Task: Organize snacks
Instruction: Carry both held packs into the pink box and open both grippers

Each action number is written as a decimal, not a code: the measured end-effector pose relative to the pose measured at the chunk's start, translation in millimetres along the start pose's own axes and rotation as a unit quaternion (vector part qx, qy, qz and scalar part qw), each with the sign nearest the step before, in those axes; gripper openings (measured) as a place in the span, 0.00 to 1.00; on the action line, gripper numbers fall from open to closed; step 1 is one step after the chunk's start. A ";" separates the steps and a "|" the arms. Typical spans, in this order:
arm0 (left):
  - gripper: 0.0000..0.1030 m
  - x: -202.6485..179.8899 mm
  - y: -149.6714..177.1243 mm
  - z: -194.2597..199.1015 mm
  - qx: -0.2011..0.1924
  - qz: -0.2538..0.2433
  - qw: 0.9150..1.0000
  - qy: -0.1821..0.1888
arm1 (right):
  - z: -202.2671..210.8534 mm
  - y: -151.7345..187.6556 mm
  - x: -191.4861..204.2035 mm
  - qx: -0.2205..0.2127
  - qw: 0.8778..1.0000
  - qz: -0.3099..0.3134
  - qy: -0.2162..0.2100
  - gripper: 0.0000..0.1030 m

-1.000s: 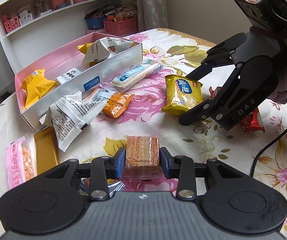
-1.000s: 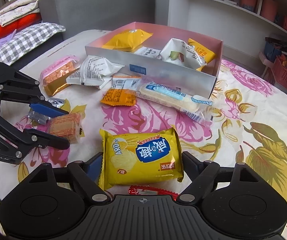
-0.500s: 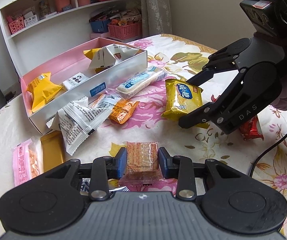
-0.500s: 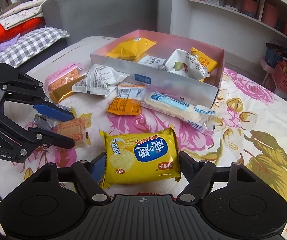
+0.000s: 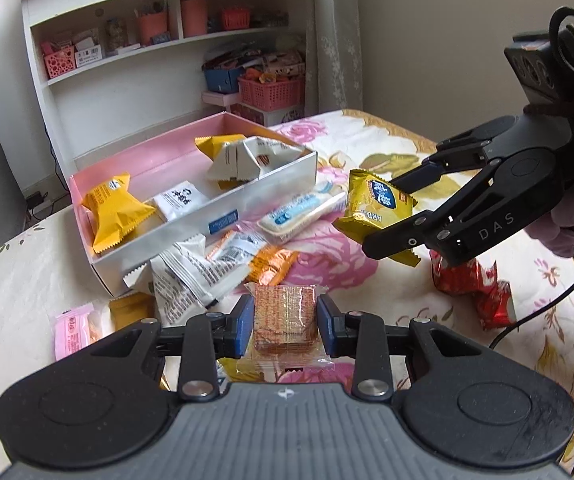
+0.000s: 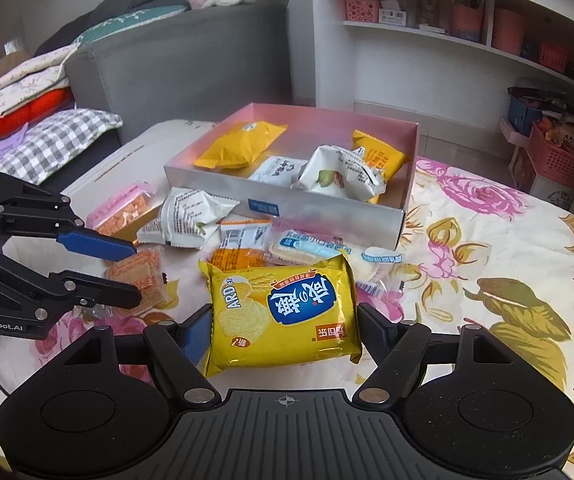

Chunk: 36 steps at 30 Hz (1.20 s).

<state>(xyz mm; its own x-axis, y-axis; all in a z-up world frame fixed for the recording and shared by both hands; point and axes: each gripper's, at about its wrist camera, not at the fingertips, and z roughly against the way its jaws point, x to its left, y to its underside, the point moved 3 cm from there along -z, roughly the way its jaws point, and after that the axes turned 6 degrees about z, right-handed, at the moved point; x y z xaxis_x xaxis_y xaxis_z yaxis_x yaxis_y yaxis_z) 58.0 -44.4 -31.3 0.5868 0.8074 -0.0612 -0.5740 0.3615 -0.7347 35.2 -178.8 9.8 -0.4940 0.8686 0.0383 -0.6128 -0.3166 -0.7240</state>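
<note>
My left gripper (image 5: 285, 312) is shut on a small clear-wrapped brown cracker pack (image 5: 285, 320) and holds it above the floral cloth. In the right wrist view the same gripper (image 6: 135, 274) and cracker pack (image 6: 143, 276) appear at the left. My right gripper (image 6: 285, 320) is shut on a yellow biscuit pack (image 6: 283, 304) with a blue label, lifted off the table. The left wrist view shows that gripper (image 5: 383, 216) and its yellow pack (image 5: 371, 204) at the right. Beyond both stands the pink box (image 6: 287, 200) (image 5: 147, 160), holding yellow and white packs.
Loose snacks lie in front of the box: a white pack (image 5: 191, 276), an orange pack (image 5: 275, 264), a long blue-and-white wafer (image 5: 299, 216), a red wrapper (image 5: 471, 284), and a pink pack (image 5: 73, 330). A white shelf (image 5: 127, 80) stands behind, and a grey sofa (image 6: 167, 64) is to the left.
Both grippers have risen, each carrying its pack up off the tablecloth. The red wrapper that lay under the yellow pack is now uncovered.
</note>
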 end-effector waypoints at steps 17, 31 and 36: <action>0.30 28.3 -37.8 -2.8 -0.050 0.097 0.992 -0.065 | -13.8 -45.0 -16.1 -0.052 0.991 -0.122 -0.017 0.74; 0.30 67.6 -53.4 -22.9 -0.078 0.208 0.967 -0.125 | -53.2 -67.2 -36.2 -0.070 0.971 -0.225 -0.027 0.74; 0.30 76.0 -52.6 -36.0 -0.074 0.230 0.961 -0.133 | -69.1 -68.0 -43.0 -0.068 0.969 -0.238 -0.011 0.74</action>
<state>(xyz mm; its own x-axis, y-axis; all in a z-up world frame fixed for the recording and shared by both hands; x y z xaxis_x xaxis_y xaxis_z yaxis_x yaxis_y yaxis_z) 153.3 -18.8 -21.6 0.1128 0.9638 -0.2414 -0.6387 -0.1158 -0.7607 140.8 -168.3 9.8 -0.1897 0.8946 0.4047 -0.6880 0.1729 -0.7048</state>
